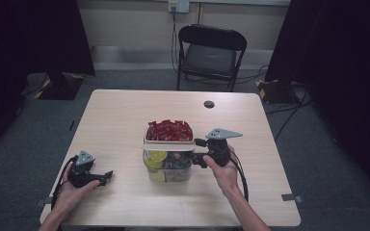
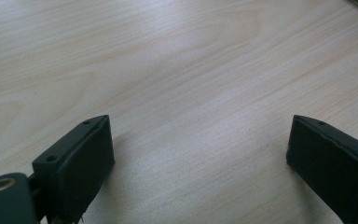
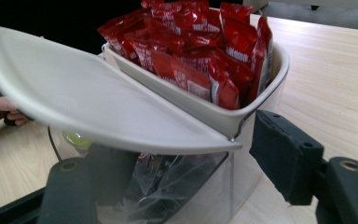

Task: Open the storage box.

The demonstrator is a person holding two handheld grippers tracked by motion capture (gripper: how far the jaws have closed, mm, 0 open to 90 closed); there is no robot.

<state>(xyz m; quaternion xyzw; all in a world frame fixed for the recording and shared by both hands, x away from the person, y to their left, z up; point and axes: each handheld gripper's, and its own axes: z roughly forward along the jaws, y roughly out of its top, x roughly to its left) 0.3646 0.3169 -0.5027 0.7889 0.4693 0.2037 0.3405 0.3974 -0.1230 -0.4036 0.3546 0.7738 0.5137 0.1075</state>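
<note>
Glossy red foil-like packets (image 3: 191, 51) fill a smooth cream plastic tray (image 3: 205, 112) above a clear plastic box (image 3: 186, 186) on a matt pale wood-grain table (image 1: 120, 120).

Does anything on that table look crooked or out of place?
Yes: the cream lid on the clear container sits tilted, not flat, beside the cream tray heaped with red packets. The right gripper is at that container's side.

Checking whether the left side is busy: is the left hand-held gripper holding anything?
No, the left hand-held gripper has its jaws wide apart over the bare wooden table, with nothing between them.
</note>
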